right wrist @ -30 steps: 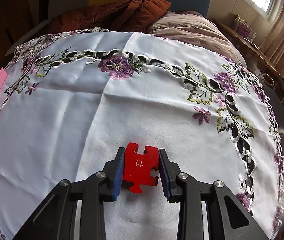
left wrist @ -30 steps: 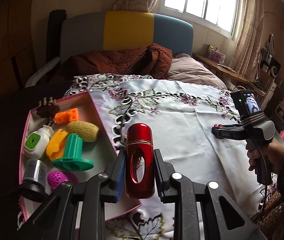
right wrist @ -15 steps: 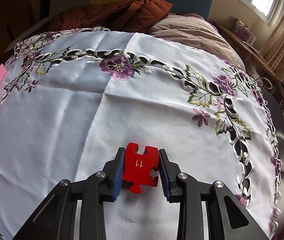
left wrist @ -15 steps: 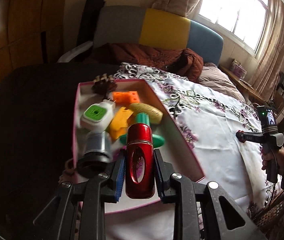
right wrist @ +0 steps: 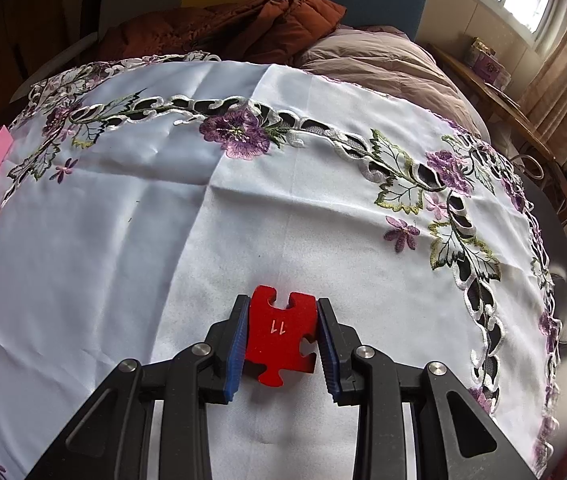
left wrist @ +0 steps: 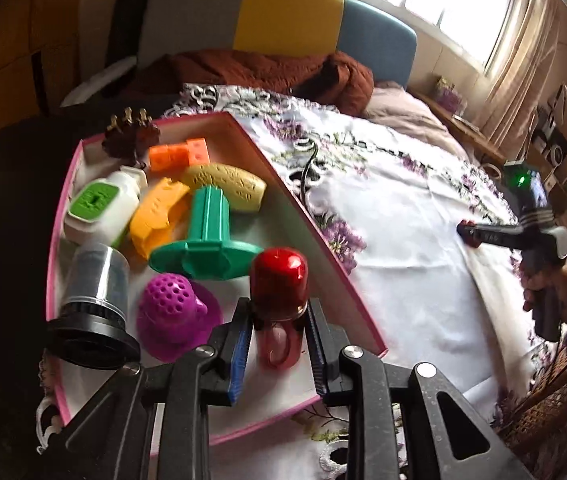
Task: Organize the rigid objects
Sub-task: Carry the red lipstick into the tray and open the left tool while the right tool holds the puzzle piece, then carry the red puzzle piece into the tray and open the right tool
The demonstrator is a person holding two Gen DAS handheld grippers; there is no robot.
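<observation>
A red bottle point(left wrist: 279, 276) stands between the pads of my left gripper point(left wrist: 279, 312), low over the near right part of the pink box point(left wrist: 311, 216). The pads still touch its sides as the jaws start opening. Inside the box lie a green spool point(left wrist: 203, 240), a purple perforated piece point(left wrist: 171, 316), a silver-and-black cylinder point(left wrist: 95, 300), a white bottle with a green cap point(left wrist: 99, 208) and several other toys. My right gripper point(right wrist: 282, 312) is shut on a red puzzle piece point(right wrist: 279, 336) marked 11, just above the white embroidered cloth point(right wrist: 123, 240). The left wrist view shows that gripper point(left wrist: 469, 234) far right, held by a hand point(left wrist: 551, 288).
The box sits at the cloth's left edge, next to a dark surface point(left wrist: 3, 240). A brown jacket point(right wrist: 223, 28) and a mauve quilt point(right wrist: 383, 60) lie behind the cloth, before a grey, yellow and blue headboard point(left wrist: 287, 12). A wooden shelf point(right wrist: 503, 100) runs along the right.
My left gripper has swung left and dropped with the red bottle, from over the cloth to low inside the box. The bottle now sits lower between the pads. My right gripper has kept still.
</observation>
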